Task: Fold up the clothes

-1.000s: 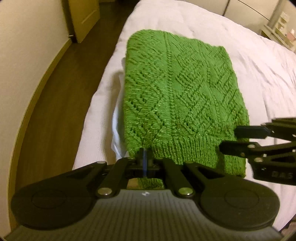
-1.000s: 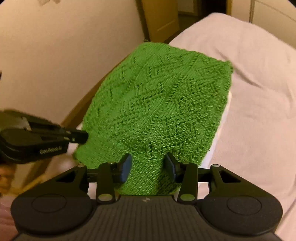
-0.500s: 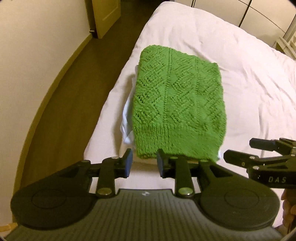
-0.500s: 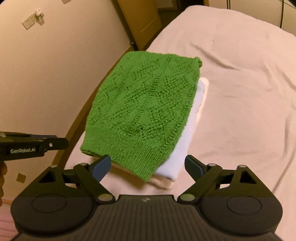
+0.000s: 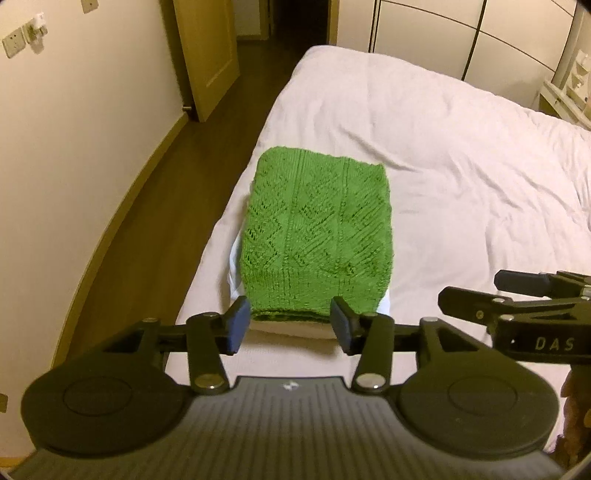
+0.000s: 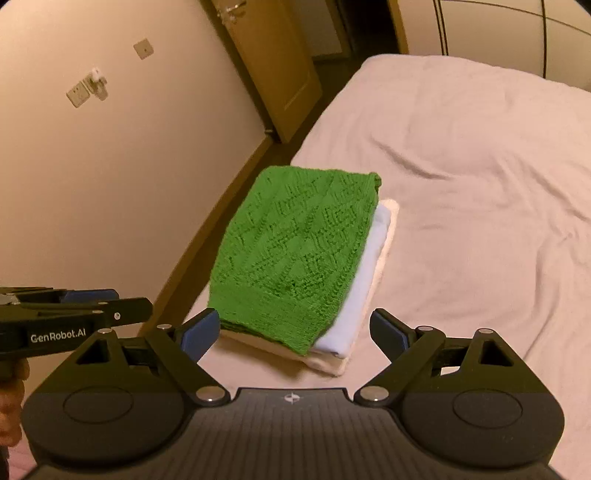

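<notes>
A folded green knitted sweater (image 5: 317,229) (image 6: 295,254) lies on top of a stack of folded white garments (image 6: 369,266) near the left edge of the bed. My left gripper (image 5: 288,325) hovers above the sweater's near hem, jaws opening, with nothing between them. My right gripper (image 6: 295,332) hangs above the stack's near end, open wide and empty. Each gripper shows at the side of the other's view: the right gripper (image 5: 517,299) and the left gripper (image 6: 74,310).
The bed (image 5: 443,147) is covered with a rumpled white sheet stretching away to the right. A dark wood floor strip (image 5: 147,229) runs along the bed's left side by a cream wall. A wooden door (image 5: 207,55) stands at the far end; wardrobe fronts (image 5: 424,33) lie behind the bed.
Both grippers let go of the sweater's near hem, opened, and rose back away from it. The sweater now rests flat on the stack.
</notes>
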Motion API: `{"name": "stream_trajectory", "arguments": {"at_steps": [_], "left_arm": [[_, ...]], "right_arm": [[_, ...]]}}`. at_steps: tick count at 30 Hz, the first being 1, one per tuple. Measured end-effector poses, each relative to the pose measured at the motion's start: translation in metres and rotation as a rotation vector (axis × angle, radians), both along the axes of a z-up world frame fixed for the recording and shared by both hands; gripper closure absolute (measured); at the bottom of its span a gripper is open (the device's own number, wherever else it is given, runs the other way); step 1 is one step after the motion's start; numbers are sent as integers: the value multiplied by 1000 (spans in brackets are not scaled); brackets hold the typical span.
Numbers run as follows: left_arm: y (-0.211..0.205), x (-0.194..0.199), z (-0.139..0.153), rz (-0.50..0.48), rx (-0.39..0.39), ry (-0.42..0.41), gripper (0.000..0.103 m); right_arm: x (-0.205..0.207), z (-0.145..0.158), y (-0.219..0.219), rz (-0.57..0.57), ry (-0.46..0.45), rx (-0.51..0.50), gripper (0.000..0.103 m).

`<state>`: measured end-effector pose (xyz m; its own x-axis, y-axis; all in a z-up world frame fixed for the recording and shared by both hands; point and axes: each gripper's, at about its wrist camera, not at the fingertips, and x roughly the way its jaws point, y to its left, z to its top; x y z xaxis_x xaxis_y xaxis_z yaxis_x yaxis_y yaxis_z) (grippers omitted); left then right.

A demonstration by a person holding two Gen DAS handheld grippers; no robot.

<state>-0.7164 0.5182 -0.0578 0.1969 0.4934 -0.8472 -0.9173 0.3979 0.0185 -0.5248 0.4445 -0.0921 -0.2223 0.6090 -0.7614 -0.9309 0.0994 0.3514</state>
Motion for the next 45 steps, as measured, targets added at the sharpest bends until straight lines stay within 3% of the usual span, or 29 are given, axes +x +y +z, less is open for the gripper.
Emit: {"name": "stream_trajectory", "arguments": {"at_steps": [6, 8, 28, 37, 45], "left_arm": [[-21, 8, 13, 53, 36, -7, 42], [-31, 14, 17, 76, 42, -5, 40], [-180, 81, 39, 449, 59, -5, 17], [-199, 86, 46, 478, 65, 23, 10], [-166, 78, 40, 412, 45, 23, 9]], "right_arm": [[4, 9, -16, 42, -23, 27, 11], [9, 10, -22, 62, -26, 31, 1], [86, 29, -91, 398, -47, 64, 1], [95, 32, -108, 419, -16, 92, 1], [95, 38, -97, 332, -23, 99, 1]]}}
